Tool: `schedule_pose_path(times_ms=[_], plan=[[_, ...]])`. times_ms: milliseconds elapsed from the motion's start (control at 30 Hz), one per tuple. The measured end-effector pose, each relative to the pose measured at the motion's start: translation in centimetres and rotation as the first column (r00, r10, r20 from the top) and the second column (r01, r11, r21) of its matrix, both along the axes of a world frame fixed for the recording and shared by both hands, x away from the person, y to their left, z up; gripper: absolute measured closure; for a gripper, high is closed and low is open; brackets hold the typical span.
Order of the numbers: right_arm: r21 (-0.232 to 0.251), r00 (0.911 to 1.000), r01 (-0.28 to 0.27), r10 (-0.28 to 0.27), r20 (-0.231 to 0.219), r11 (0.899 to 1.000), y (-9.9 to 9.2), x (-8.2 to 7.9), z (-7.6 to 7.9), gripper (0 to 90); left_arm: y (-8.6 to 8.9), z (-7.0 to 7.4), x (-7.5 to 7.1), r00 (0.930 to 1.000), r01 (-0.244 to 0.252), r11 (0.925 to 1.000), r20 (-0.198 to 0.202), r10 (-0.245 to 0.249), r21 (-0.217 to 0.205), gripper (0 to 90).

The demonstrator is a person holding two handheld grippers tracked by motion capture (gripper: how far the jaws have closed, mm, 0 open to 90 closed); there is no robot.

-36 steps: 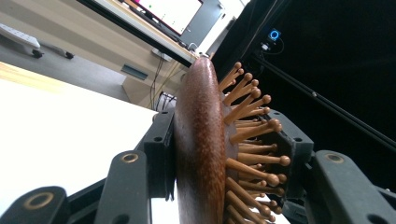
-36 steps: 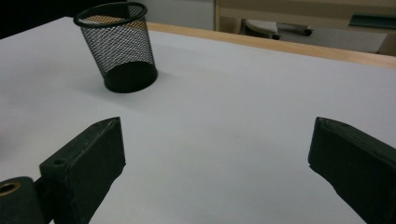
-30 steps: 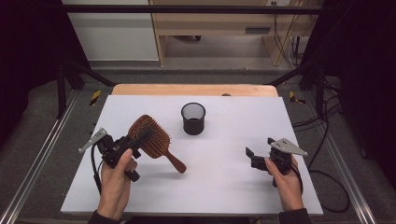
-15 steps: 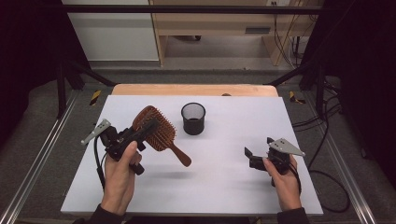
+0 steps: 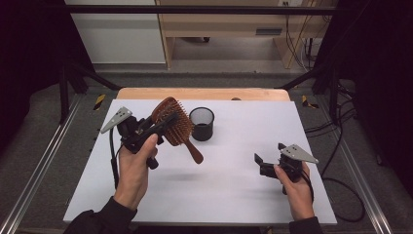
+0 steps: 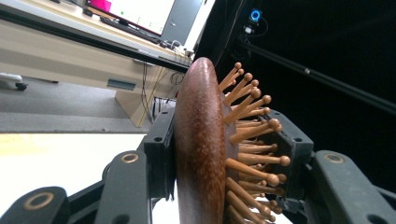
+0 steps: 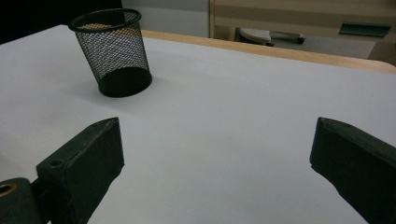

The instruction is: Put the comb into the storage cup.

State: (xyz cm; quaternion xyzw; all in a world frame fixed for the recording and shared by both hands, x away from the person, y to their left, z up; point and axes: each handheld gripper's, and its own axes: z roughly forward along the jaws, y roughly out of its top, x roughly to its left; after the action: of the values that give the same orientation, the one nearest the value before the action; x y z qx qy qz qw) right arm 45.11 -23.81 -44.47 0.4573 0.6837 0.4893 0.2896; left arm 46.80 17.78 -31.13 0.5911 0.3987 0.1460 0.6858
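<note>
I look down on a white bench [image 5: 234,185] with two hand-held tools over it. My left tool [image 5: 163,124] is clamped on the head of a wooden paddle hairbrush [image 5: 175,126], one jaw on the smooth back, the other among the bristle pins. The brush hangs clear of the bench at the left, handle slanting down toward me, just beside a black mesh pen cup [image 5: 201,124] that stands upright near the far middle. My right tool [image 5: 263,163] rests low at the right, jaws spread wide with nothing between them.

I judge this to be the carry step: the brush is lifted and heading for the cup. Next I need to swing the handle over the rim and lower it in.

Compared with a second ago, the brush has risen off the bench and moved nearer the cup; the right tool has not moved.
</note>
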Motion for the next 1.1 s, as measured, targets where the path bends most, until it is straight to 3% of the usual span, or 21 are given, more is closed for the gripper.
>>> schedule_pose_path(times_ms=[100, 333, 633, 833, 1100], plan=[[-0.001, 1.0000, -0.001, 0.001, -0.003, 1.000, -0.1, 0.1, -0.1, 3.1, -0.7, 0.7, 0.4, 0.9999, 0.007, 0.9992, 0.010, -0.008, 0.039, 50.7], [-0.006, 1.0000, -0.006, 0.006, -0.002, 1.000, 0.1, 0.0, 0.0, 3.1, -1.4, 1.9, 1.3, 0.9997, 0.002, 0.9989, 0.023, -0.003, 0.046, 50.7], [-0.007, 1.0000, -0.005, 0.005, -0.004, 1.000, 0.1, 0.0, -0.1, 3.1, -1.5, 3.0, 2.5, 0.9992, -0.025, 0.9995, 0.034, 0.024, 0.022, 50.7], [-0.006, 1.0000, -0.005, 0.005, -0.003, 1.000, 0.0, 0.0, -0.1, 3.1, -1.6, 3.5, 3.4, 0.9991, -0.032, 0.9993, 0.026, 0.032, -0.022, 50.7], [-0.002, 1.0000, -0.008, 0.008, -0.005, 1.000, 0.2, 0.0, -0.1, 3.1, -2.6, 4.9, 5.1, 0.9982, -0.044, 0.9981, 0.038, 0.046, -0.043, 50.6]])
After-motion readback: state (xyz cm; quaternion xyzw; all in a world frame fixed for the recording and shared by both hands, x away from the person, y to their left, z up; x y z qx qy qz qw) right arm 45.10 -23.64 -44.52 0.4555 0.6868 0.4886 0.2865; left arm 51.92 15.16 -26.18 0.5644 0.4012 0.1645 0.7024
